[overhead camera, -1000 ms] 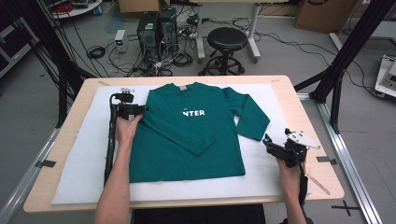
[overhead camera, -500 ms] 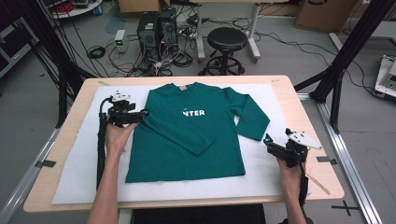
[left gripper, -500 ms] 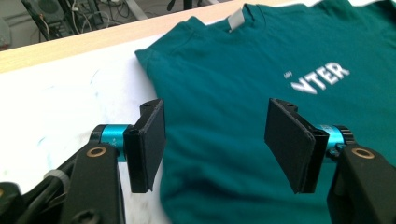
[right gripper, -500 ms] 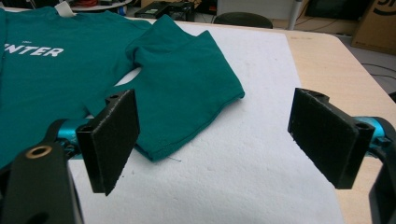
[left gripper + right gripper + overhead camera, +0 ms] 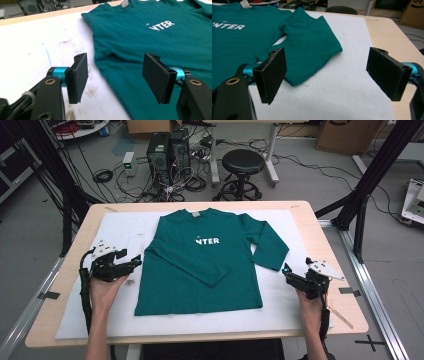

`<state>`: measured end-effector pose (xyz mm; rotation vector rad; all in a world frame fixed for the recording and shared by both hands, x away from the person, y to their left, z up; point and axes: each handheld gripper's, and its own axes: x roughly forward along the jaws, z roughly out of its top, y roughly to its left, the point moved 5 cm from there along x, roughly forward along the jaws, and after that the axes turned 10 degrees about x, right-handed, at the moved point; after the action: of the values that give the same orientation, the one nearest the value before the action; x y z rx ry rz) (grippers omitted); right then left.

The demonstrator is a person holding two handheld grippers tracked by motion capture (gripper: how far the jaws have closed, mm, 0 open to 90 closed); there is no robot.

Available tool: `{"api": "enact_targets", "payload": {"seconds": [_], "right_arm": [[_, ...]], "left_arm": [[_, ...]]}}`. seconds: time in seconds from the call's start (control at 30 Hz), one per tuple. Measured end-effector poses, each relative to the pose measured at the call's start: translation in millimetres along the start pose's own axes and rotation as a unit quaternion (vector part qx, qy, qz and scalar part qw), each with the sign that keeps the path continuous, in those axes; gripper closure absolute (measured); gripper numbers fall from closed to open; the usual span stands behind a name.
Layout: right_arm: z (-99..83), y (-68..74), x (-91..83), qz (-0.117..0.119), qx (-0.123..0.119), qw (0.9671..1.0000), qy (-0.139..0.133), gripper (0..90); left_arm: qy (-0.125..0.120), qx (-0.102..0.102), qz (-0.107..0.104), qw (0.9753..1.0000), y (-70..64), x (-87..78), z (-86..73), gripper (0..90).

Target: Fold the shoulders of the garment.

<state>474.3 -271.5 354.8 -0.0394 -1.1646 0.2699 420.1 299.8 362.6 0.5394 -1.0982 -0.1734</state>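
Observation:
A dark green long-sleeved shirt (image 5: 200, 265) with white lettering lies flat, chest up, on a white mat (image 5: 117, 227). One sleeve is folded across its front. The other sleeve (image 5: 267, 245) lies doubled at the shirt's right side. My left gripper (image 5: 134, 263) stands open just off the shirt's left edge, low over the mat. In the left gripper view the shirt's edge (image 5: 110, 72) runs between the open jaws of the left gripper (image 5: 116, 76). My right gripper (image 5: 286, 271) is open beside the doubled sleeve's cuff. In the right gripper view the right gripper (image 5: 328, 72) is empty, with the cuff (image 5: 312, 47) just ahead.
The mat covers most of a wooden table (image 5: 325, 240). Bare wood shows along the right edge. Beyond the far edge stand a black stool (image 5: 243, 164), computer towers (image 5: 167, 150) and floor cables. Black frame posts (image 5: 372, 175) rise at both sides.
My left gripper has drawn back from the shirt's left shoulder toward the near left, off the cloth. The shirt and the right gripper have stayed put.

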Motion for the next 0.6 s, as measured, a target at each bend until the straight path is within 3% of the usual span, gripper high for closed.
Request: {"api": "enact_targets", "payload": {"seconds": [0.43,0.5,0.6], "right_arm": [[0.6,-3.3,0.6,-0.001,0.02,0.9998,0.004,17.0],[0.6,-3.5,0.7,-0.004,0.021,0.9998,0.003,17.0],[0.4,-2.5,1.5,-0.005,0.013,0.9999,0.008,17.0]], "left_arm": [[-0.048,-0.013,0.034,0.9982,11.3,-16.7,-36.7,33.4],[-0.066,-0.029,0.034,0.9968,14.6,-16.9,-43.1,33.4],[-0.072,-0.058,0.033,0.9952,19.8,-17.3,-46.0,33.3]]}}
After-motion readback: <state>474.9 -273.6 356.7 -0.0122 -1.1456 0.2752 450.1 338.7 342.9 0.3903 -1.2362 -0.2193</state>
